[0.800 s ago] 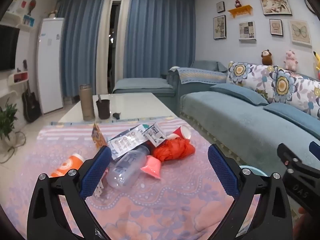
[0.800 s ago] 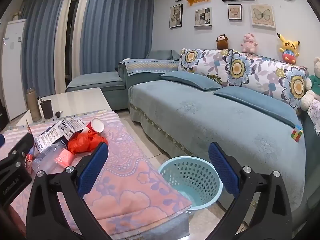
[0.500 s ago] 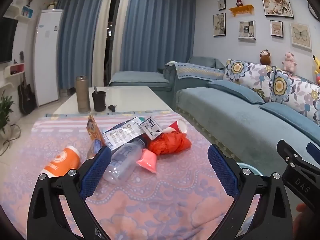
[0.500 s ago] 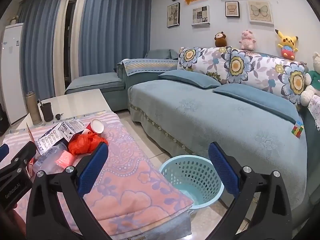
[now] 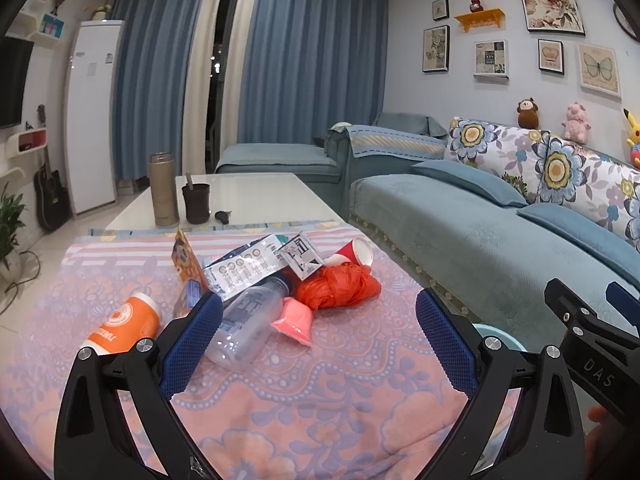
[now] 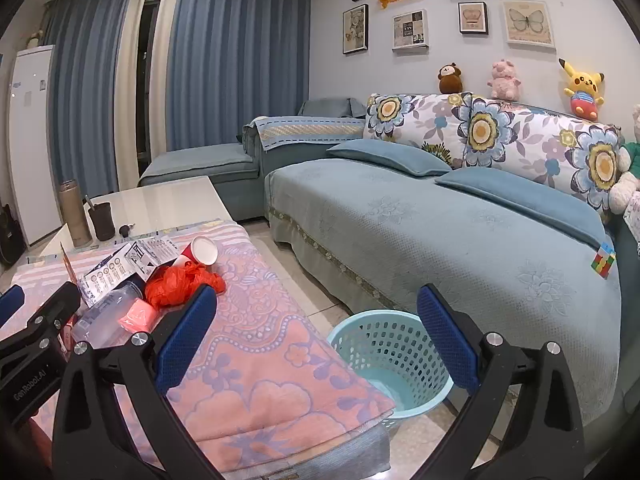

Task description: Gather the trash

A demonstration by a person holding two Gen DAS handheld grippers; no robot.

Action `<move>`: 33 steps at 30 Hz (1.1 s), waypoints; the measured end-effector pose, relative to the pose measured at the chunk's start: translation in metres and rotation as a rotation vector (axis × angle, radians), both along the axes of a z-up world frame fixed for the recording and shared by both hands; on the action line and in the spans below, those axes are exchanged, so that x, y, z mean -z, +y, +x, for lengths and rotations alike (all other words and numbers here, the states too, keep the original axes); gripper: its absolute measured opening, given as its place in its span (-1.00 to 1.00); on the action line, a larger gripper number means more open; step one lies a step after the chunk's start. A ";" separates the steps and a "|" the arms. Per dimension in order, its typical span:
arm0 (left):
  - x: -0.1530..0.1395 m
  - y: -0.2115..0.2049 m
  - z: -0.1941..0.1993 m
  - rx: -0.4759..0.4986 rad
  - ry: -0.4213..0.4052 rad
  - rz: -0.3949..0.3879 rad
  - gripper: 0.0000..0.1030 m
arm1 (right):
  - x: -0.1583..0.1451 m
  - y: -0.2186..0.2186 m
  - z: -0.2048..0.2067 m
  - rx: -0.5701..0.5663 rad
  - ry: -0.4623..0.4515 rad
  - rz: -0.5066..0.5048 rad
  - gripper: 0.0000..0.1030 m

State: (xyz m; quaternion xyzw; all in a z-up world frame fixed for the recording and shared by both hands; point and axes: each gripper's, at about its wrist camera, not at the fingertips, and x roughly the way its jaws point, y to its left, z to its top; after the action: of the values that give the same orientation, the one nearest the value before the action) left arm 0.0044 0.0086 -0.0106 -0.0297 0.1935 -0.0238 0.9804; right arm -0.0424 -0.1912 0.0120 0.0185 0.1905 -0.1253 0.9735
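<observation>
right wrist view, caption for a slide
Open right hand-held gripper above the light-blue plastic mesh basket, beside trash on the pink floral tablecloth.

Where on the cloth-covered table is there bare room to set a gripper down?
The pink cloth is bare between the trash pile and the near edge, and right of the red plastic bag. It is crowded from the orange bottle across to the red cup.

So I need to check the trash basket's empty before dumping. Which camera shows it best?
The right wrist view: the light blue basket stands on the floor between table and sofa, with its rim, perforated wall and inside visible. The left wrist view catches only a sliver of rim behind the left gripper.
</observation>
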 end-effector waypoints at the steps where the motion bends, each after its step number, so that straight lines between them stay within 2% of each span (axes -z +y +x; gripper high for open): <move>1: 0.000 0.000 0.000 0.000 0.000 0.000 0.83 | 0.000 0.001 0.000 -0.001 -0.002 -0.004 0.85; 33: 0.000 0.000 -0.001 0.007 0.005 -0.011 0.83 | 0.000 0.001 0.001 -0.011 0.001 -0.006 0.85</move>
State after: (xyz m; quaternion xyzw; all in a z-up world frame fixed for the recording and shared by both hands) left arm 0.0036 0.0084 -0.0108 -0.0343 0.1959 -0.0280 0.9796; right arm -0.0419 -0.1905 0.0117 0.0146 0.1909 -0.1207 0.9740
